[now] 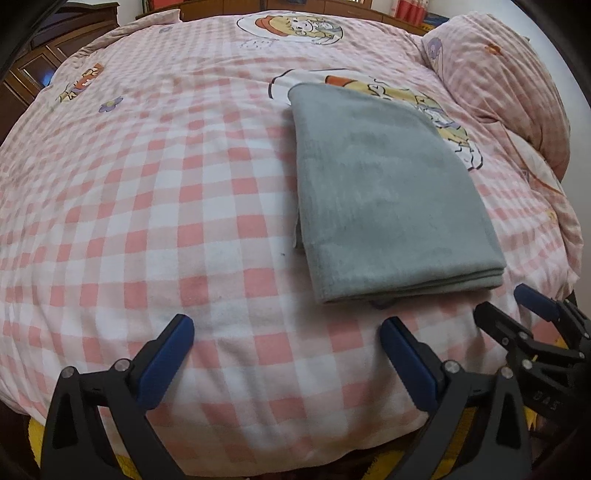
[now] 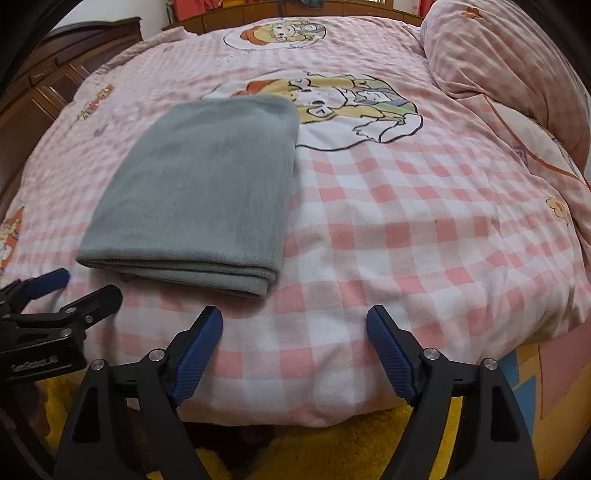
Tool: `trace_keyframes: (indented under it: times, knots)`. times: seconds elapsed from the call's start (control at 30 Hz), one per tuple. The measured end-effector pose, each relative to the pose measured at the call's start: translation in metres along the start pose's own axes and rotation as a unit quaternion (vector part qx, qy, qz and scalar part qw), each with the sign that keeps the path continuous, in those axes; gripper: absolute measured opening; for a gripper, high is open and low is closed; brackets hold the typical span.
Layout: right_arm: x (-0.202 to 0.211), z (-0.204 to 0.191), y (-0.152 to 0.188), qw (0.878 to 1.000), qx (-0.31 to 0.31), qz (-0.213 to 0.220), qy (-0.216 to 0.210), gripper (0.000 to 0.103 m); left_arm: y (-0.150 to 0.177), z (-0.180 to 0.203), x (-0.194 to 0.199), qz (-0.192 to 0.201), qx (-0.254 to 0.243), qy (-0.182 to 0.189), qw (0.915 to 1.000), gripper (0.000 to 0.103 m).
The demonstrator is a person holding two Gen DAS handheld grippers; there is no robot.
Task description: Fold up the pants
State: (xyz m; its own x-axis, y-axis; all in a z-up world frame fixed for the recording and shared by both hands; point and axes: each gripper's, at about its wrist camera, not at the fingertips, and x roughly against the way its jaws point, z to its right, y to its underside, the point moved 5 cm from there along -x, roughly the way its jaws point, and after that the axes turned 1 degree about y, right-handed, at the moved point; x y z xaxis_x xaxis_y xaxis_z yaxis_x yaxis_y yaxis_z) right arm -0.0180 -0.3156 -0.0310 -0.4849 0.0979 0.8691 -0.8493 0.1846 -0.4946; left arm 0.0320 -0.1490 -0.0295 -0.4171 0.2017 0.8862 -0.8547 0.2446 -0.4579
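The grey pants (image 1: 384,192) lie folded into a flat rectangle on the pink checked bed cover (image 1: 147,206), with the stacked layers showing at the near edge. In the right wrist view the same folded pants (image 2: 199,195) sit left of centre. My left gripper (image 1: 286,334) hangs open above the bed's near edge, just short of the pants and to their left, holding nothing. My right gripper (image 2: 294,325) is open too, in front of the pants' right corner, empty. Each gripper shows at the side of the other's view: the right gripper (image 1: 506,302), the left gripper (image 2: 88,286).
A bunched pink checked duvet (image 2: 506,74) is piled along the right side of the bed. Dark wooden furniture (image 2: 44,81) stands at the left. A wooden headboard (image 2: 236,16) runs along the far edge. A yellow rug (image 2: 351,443) lies on the floor below the bed's near edge.
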Motion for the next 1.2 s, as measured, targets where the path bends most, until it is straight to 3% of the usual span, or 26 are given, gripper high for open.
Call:
trace_keyframes:
  times: [1.2]
  knots:
    - [-0.0108,-0.0011,0.0002,1.0,-0.012,0.0,0.005,0.092,0.0001,-0.0014,-0.0057,-0.005,0.004,-0.002,1.0,0.103]
